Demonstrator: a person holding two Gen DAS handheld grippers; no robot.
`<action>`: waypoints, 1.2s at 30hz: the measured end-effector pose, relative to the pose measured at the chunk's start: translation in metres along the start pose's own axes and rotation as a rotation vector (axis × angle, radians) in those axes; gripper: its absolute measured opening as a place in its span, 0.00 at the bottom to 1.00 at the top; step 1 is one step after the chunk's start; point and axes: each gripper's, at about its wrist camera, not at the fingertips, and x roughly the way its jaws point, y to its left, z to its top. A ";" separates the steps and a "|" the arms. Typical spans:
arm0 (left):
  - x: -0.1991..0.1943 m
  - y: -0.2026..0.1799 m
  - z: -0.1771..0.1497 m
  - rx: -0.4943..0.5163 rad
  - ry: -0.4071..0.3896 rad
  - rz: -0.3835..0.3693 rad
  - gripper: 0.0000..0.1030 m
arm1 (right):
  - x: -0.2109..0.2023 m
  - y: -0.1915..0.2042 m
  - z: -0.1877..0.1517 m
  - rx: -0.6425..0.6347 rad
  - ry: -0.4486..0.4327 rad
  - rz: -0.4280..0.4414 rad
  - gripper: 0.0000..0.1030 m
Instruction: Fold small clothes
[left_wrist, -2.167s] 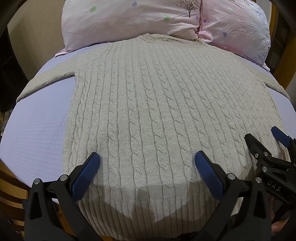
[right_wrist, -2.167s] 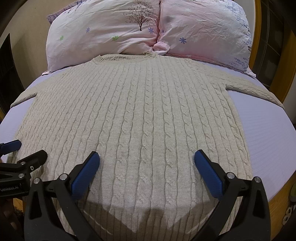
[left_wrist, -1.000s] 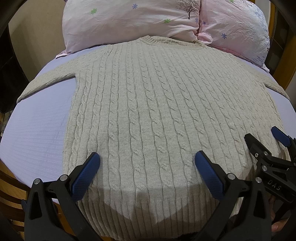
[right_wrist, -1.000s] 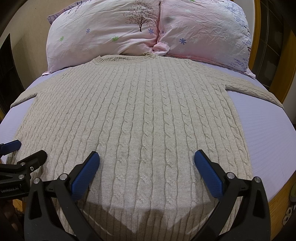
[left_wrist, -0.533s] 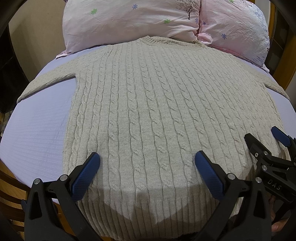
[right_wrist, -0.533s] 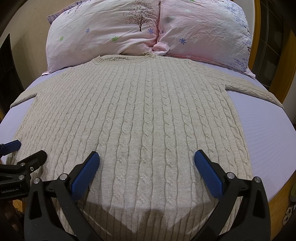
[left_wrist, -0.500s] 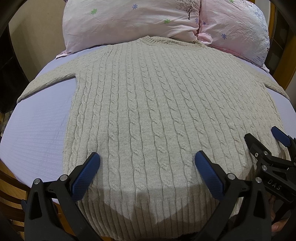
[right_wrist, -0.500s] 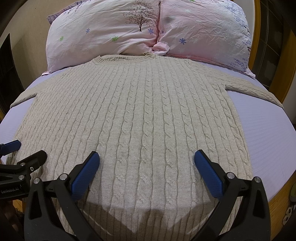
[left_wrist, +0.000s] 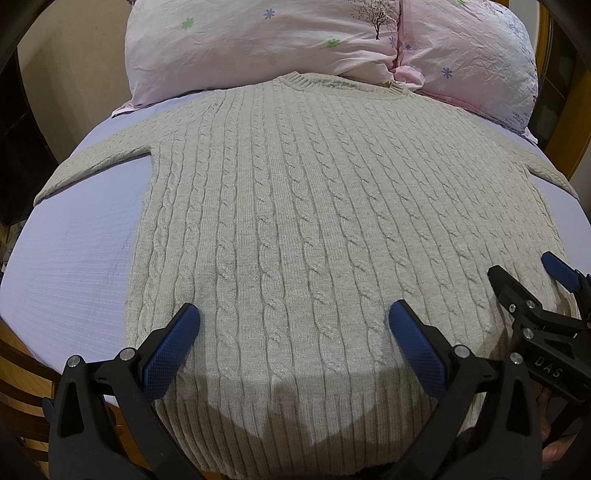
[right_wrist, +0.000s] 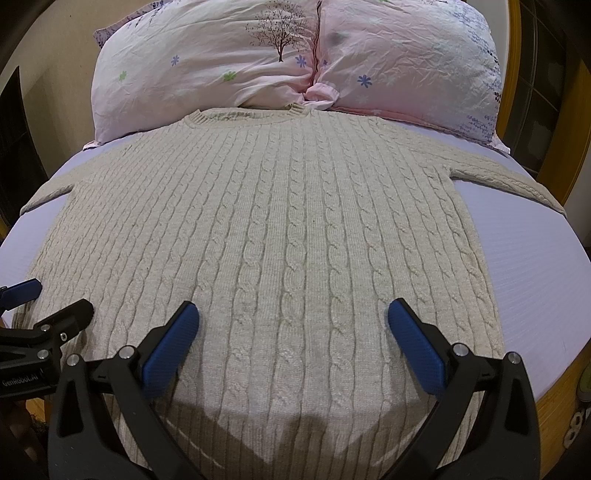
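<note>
A beige cable-knit sweater (left_wrist: 295, 221) lies flat and face up on a lavender bed sheet (left_wrist: 74, 258), collar toward the pillows, sleeves spread to both sides. It also fills the right wrist view (right_wrist: 288, 240). My left gripper (left_wrist: 293, 321) is open and empty above the hem, left of centre. My right gripper (right_wrist: 291, 317) is open and empty above the hem, right of centre. The right gripper shows at the right edge of the left wrist view (left_wrist: 532, 280); the left gripper shows at the left edge of the right wrist view (right_wrist: 44, 299).
Two pink floral pillows (right_wrist: 221, 62) (right_wrist: 406, 62) lie at the head of the bed behind the collar. A wooden bed frame (right_wrist: 554, 398) runs along the right side and also shows at the near left corner (left_wrist: 22, 369). Bare sheet (right_wrist: 535, 277) flanks the sweater.
Both grippers stay open and hold almost still; the left wrist view has shifted only slightly. The sweater has not moved.
</note>
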 end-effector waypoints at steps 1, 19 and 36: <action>0.000 0.000 -0.001 0.000 0.000 0.000 0.99 | 0.000 0.001 -0.001 0.000 0.000 0.000 0.98; -0.015 0.029 -0.010 -0.015 -0.316 -0.188 0.99 | -0.001 -0.303 0.090 0.675 -0.116 0.017 0.96; -0.013 0.205 0.062 -0.437 -0.490 -0.114 0.99 | 0.059 -0.466 0.119 1.026 -0.172 -0.162 0.10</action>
